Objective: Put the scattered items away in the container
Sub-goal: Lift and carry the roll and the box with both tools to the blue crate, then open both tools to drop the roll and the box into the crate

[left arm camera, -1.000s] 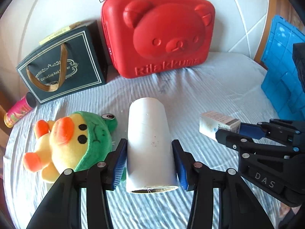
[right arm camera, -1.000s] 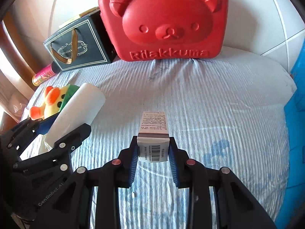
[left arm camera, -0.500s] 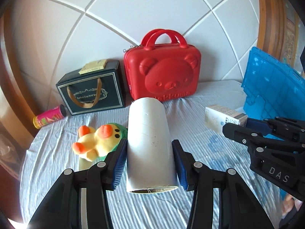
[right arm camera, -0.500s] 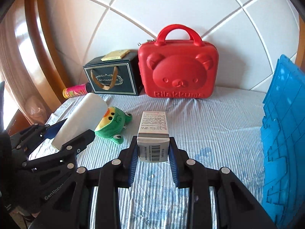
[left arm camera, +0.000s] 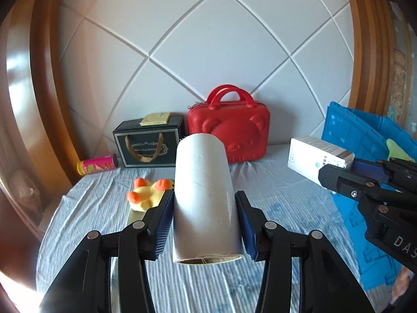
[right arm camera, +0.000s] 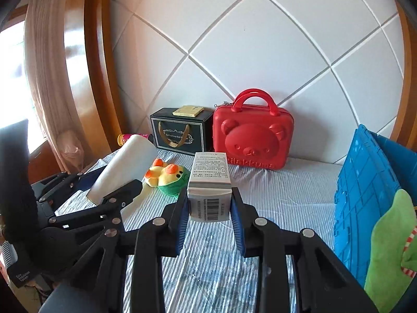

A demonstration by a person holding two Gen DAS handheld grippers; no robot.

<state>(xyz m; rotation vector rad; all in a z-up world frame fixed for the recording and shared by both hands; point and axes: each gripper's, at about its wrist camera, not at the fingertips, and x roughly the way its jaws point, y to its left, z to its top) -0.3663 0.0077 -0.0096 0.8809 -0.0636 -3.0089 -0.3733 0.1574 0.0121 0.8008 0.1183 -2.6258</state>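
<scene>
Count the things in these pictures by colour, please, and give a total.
White: 2, roll, box
Red: 1, case
Dark: 1, gift bag
Pink: 1, can
Yellow-green: 1, duck toy
Blue: 1, crate
Total: 7

The left gripper (left arm camera: 206, 224) was clamped on a white roll (left arm camera: 204, 195), held clear above the striped bedsheet (left arm camera: 286, 203). Ahead of it lay a plush duck (left arm camera: 146, 193); farther ahead stood a red case (left arm camera: 232, 133) and a dark gift bag (left arm camera: 146, 144). To its right, the right gripper (left arm camera: 346, 169) gripped a white box (left arm camera: 312, 156) beside a blue crate (left arm camera: 365, 140).
</scene>
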